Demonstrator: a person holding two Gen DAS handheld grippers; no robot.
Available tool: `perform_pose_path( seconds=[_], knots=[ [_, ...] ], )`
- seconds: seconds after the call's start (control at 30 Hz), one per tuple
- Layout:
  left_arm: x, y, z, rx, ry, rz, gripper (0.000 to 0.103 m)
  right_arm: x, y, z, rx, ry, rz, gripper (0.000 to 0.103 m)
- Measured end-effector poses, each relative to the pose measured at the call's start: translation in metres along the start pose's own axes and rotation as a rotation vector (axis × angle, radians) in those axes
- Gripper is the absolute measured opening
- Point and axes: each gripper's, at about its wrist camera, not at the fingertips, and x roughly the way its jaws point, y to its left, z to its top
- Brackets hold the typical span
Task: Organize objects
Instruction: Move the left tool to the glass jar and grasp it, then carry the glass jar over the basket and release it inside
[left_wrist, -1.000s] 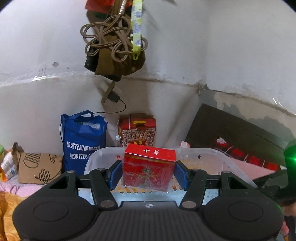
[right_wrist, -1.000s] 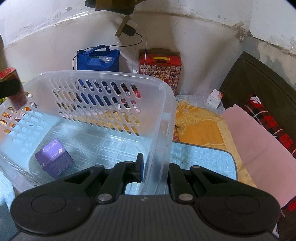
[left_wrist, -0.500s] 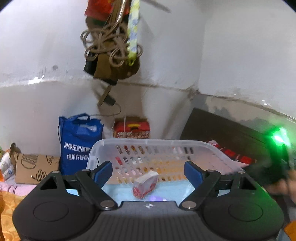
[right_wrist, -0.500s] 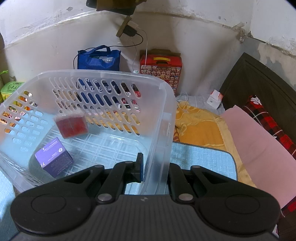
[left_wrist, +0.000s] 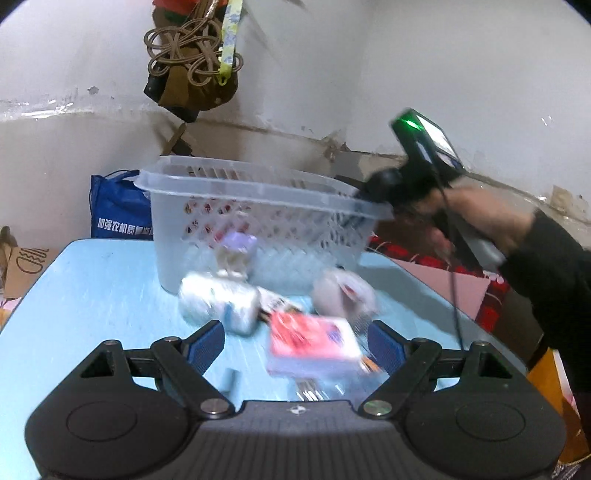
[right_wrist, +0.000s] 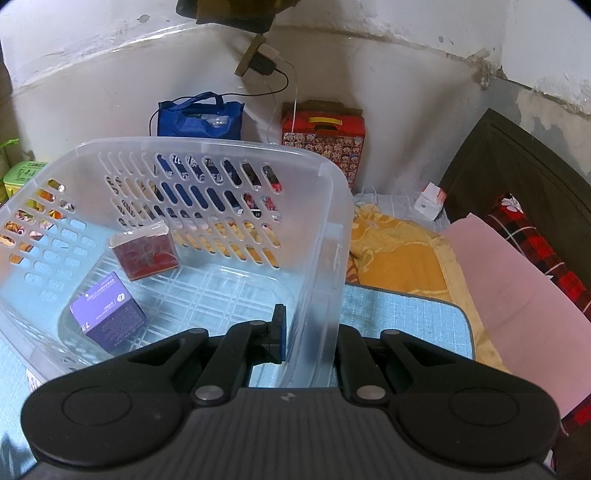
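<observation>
Clutter fills your left wrist view: the left gripper (left_wrist: 295, 345) hangs wide open and empty over the blue table (left_wrist: 85, 295), with a red-and-white packet (left_wrist: 314, 341) lying between its blue pads (left_wrist: 205, 345) and a silver pouch (left_wrist: 218, 304) and a pale round bundle (left_wrist: 343, 291) just beyond, all in front of the clear plastic basket (left_wrist: 258, 221) — the picture is blurred, so wait until it steadies before you commit. The packet looks like the nearest candidate; I judge you do best to square the fingers on its long edges and lower until both pads flank it, so that closing does not nudge the pouch beside it. Your right wrist view shows the right gripper (right_wrist: 308, 338) clamped on the basket's near wall (right_wrist: 321, 302), one pad inside and the other finger outside, the rim pinched between them. Inside, a red box (right_wrist: 144, 251) leans near the slotted far wall and a purple box (right_wrist: 107, 312) sits on the floor close to you. Hold that wall firm and level, and drop the next item into the bare floor right of the purple box — the basket may slide if you loosen.
</observation>
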Motion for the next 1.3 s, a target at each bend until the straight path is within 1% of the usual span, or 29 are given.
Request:
perform_pose_path(
  seconds=[0.1,0.2,0.23,0.3,0.4,0.53,0.8,0.87,1.07,1.13,1.3],
  knots=[
    [-0.006,-0.018,-0.014,0.039,-0.012,0.009,0.087,0.0,-0.001,-0.001,0.0,-0.002,0.001,0.01],
    [0.0,-0.027,-0.024,0.081,0.009,0.034,0.087,0.0,-0.001,-0.001,0.001,-0.006,0.0,0.009],
    [0.001,-0.026,-0.026,0.076,0.01,0.04,0.087,0.0,-0.001,-0.001,0.003,-0.008,-0.001,0.009],
    [0.0,-0.024,-0.028,0.046,0.01,0.024,0.087,0.0,0.0,-0.001,0.001,-0.008,-0.002,0.009],
    [-0.001,-0.03,-0.03,0.057,0.006,0.024,0.087,0.0,0.0,0.0,0.001,-0.005,-0.001,0.009],
    [0.01,-0.036,-0.035,0.043,0.041,0.019,0.087,-0.001,0.0,0.0,0.0,-0.003,0.0,0.01],
    [0.027,-0.05,-0.044,0.1,0.066,0.06,0.088,-0.001,-0.001,-0.001,-0.001,-0.002,0.004,0.01],
    [0.026,-0.049,-0.045,0.099,0.061,0.06,0.085,-0.001,-0.001,-0.001,-0.001,-0.002,0.005,0.01],
    [0.017,-0.044,-0.042,0.105,0.013,0.05,0.085,-0.001,-0.001,0.0,-0.003,0.0,0.009,0.01],
    [0.014,-0.042,-0.041,0.113,-0.003,0.055,0.085,-0.001,-0.001,0.0,-0.002,0.0,0.009,0.01],
    [0.006,-0.031,-0.035,0.094,-0.039,0.074,0.085,-0.001,-0.001,0.001,-0.003,0.001,0.009,0.01]
  ],
)
